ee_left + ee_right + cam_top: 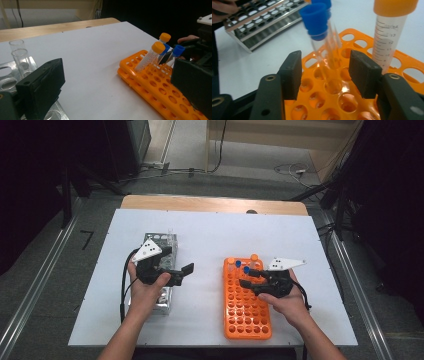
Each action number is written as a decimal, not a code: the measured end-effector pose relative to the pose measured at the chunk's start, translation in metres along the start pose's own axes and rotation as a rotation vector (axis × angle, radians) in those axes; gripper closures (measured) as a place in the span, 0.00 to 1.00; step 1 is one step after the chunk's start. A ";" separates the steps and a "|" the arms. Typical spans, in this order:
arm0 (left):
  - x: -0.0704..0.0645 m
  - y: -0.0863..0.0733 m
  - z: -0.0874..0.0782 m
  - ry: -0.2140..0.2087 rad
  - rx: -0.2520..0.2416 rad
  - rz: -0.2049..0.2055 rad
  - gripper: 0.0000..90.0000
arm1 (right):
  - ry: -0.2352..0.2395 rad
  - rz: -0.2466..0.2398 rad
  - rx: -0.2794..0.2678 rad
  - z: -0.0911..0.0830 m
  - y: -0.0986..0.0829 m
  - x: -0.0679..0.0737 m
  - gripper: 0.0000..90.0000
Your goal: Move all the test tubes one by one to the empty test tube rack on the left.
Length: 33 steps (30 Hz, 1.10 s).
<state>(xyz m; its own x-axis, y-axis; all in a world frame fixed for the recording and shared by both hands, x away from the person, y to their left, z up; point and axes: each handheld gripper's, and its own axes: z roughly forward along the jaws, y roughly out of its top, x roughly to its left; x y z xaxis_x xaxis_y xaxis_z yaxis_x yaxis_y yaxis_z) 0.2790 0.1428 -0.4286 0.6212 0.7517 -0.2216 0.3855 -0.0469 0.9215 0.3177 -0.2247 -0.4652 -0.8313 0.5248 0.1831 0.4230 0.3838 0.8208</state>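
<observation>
High view: A white table (210, 235) carries a metal rack (161, 270) on the left and an orange rack (246, 305) on the right. The left gripper (186, 272) is held over the metal rack, with its jaws pointing right toward the orange rack. The right gripper (248, 278) is over the far end of the orange rack, with its jaws pointing left. Capped tubes stand in the far rows of the orange rack, just beside the right gripper's jaws.

Left gripper view: The jaws stand wide apart with nothing between them. Two clear empty tubes (21, 58) stand in the metal rack at the left. Across bare table, the orange rack holds two orange-capped tubes (150, 56) and two blue-capped tubes (175, 55), all leaning. The right gripper sits just behind them.

Right gripper view: The jaws are spread, one on each side of a blue-capped tube (322, 37) that leans in a hole of the orange rack. Neither pad touches the tube. A second blue cap is just behind it. An orange-capped tube (389, 32) with printed graduations stands to the right, outside the jaws. The metal rack lies at the upper left.
</observation>
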 end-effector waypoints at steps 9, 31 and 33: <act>-0.004 0.000 0.003 -0.011 0.003 0.008 0.00 | -0.021 -0.030 0.069 0.017 -0.001 -0.006 0.68; -0.020 -0.003 0.008 -0.070 0.004 0.028 0.00 | -0.039 -0.052 -0.037 -0.003 0.000 0.002 0.83; -0.022 -0.003 0.009 -0.078 0.010 0.030 0.00 | -0.032 -0.045 -0.053 -0.007 0.001 0.003 0.83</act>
<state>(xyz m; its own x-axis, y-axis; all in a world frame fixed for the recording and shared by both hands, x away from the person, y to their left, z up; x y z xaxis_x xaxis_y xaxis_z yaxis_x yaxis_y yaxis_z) 0.2704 0.1204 -0.4294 0.6836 0.6963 -0.2187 0.3728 -0.0755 0.9248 0.3133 -0.2276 -0.4602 -0.8368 0.5323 0.1282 0.3647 0.3671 0.8557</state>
